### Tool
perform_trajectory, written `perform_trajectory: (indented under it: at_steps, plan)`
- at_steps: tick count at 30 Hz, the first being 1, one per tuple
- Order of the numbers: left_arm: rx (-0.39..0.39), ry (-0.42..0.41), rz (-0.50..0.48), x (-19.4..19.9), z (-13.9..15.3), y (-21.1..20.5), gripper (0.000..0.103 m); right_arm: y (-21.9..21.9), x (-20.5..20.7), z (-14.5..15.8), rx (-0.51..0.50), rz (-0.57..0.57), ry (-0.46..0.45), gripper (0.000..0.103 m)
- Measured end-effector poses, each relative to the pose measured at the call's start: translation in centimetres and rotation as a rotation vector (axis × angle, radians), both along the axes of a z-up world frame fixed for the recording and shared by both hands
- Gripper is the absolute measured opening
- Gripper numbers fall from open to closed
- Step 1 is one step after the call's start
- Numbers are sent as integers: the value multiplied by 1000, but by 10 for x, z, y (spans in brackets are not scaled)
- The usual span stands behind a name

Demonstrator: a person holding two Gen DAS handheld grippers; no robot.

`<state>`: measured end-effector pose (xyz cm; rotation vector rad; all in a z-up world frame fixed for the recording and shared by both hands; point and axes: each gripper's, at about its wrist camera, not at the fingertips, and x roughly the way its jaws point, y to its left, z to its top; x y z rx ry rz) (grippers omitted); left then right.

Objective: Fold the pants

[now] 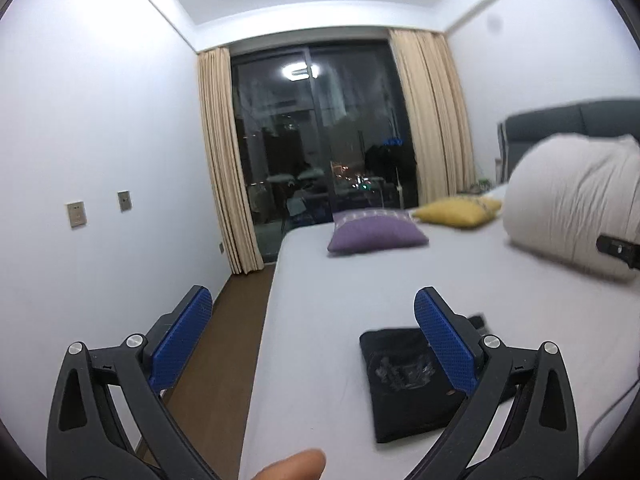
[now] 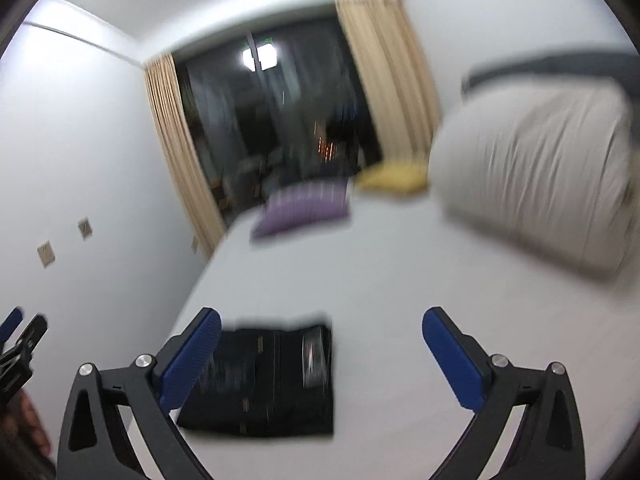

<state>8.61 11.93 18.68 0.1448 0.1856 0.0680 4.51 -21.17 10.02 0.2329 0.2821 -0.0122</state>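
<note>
The black pants (image 1: pixel 400 384) lie folded into a small flat rectangle on the pale grey bed (image 1: pixel 340 280), near its front. My left gripper (image 1: pixel 312 294) hovers above the bed's left edge, open wide, with nothing between its blue pads (image 1: pixel 184 340); the right finger overlaps the pants in this view. In the blurred right wrist view the same folded pants (image 2: pixel 272 380) sit below and between the fingers of my right gripper (image 2: pixel 322 314), which is also open wide and holds nothing. Both grippers stand clear above the cloth.
A purple cushion (image 1: pixel 376 232), a yellow cushion (image 1: pixel 456 210) and a bulky white duvet (image 1: pixel 576 200) lie at the far end of the bed. The dark window with beige curtains (image 1: pixel 228 160) is behind. Brown floor (image 1: pixel 224 328) runs along the left, beside a white wall.
</note>
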Motion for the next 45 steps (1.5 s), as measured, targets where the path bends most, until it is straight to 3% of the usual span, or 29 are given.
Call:
perform_trajectory:
  at_steps: [4,7,9,16,20,23,31,45]
  plan:
    - [6,-66,-25,-34,35,-7,103,10,-51,61,-82,-75,-190,103]
    - [-63,-30,-59,-47,43,-2,103,21,-85,90,-119,-112,-323,103]
    - [-116,33,-64,-50,37,0,103,28,-97,97,-143,-102,-346,103]
    - [-134,291,5,-45,-17,-11,103,45,-81,67,-112,54,-99,103]
    - [-171,412,8,-40,-51,-8,103,56,-68,39,-101,44,67,103]
    - [-169,466,25,-39,-72,-11,103,63,-63,19,-99,30,143,103]
    - [-170,555,28,-36,-116,-19,103,78,-51,-33,-109,17,332,103]
    - [-162,626,30,-13,-150,-25,103,85,-47,-65,-114,46,427,103]
